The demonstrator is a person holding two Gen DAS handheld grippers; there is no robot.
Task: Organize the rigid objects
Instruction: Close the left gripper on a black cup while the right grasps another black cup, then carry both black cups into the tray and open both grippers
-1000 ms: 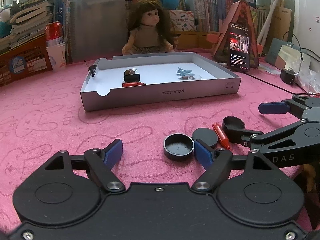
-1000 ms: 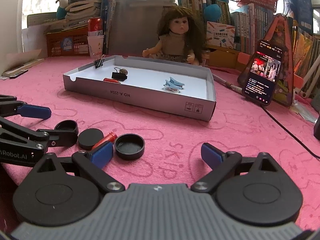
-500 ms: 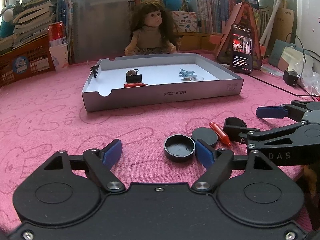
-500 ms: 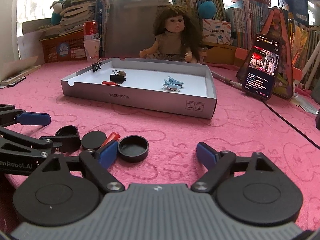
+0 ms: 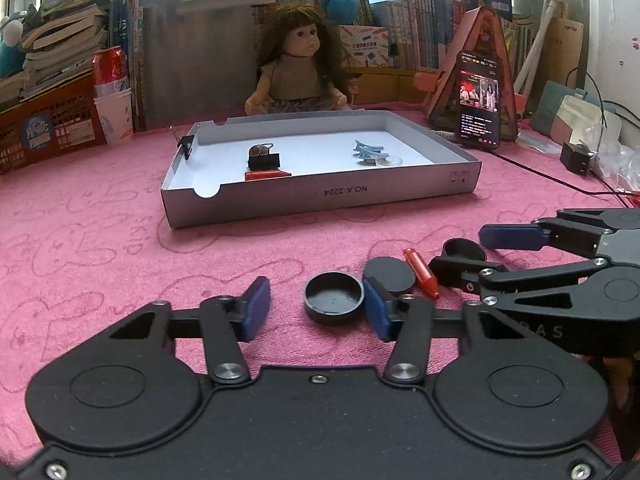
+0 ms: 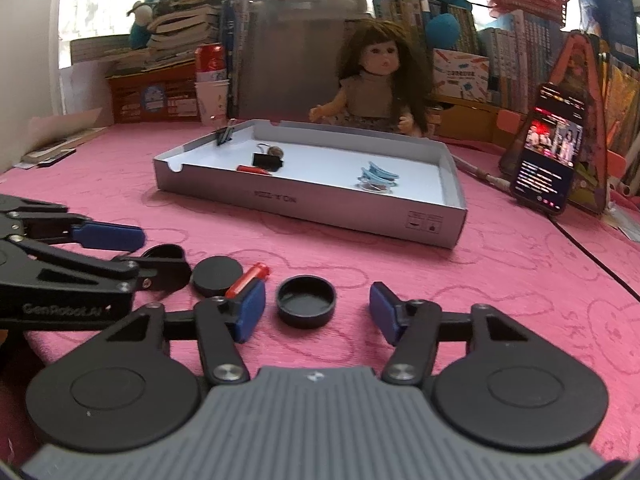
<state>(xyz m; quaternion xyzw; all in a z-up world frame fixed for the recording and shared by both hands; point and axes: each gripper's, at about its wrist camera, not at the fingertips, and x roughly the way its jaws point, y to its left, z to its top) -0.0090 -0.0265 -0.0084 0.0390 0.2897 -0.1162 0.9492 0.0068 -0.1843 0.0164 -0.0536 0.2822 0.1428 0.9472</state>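
A black cap lying open side up [image 5: 334,298] [image 6: 306,301], a flat black lid [image 5: 390,275] [image 6: 217,275], a red tube [image 5: 421,272] [image 6: 247,279] and a third black cap [image 5: 464,249] [image 6: 165,254] lie on the pink cloth. My left gripper [image 5: 316,312] is open, low over the cloth, with the open cap just ahead between its fingers, near the right one. My right gripper [image 6: 317,314] is open, and the same cap sits between its fingertips. A grey shallow box [image 5: 460,176] [image 6: 448,224] stands farther back, holding a black binder clip [image 5: 263,160], a red piece and blue clips [image 5: 366,149].
A doll [image 5: 298,68] sits behind the box. A phone on a stand [image 5: 478,100] is at the back right, with cables [image 5: 560,184] on the cloth. A red can [image 5: 109,66], a paper cup, an orange crate and stacked books line the back left.
Both grippers have drawn nearer the open black cap, which now lies between the right gripper's fingertips. The views have tilted slightly. Nothing has been taken hold of.
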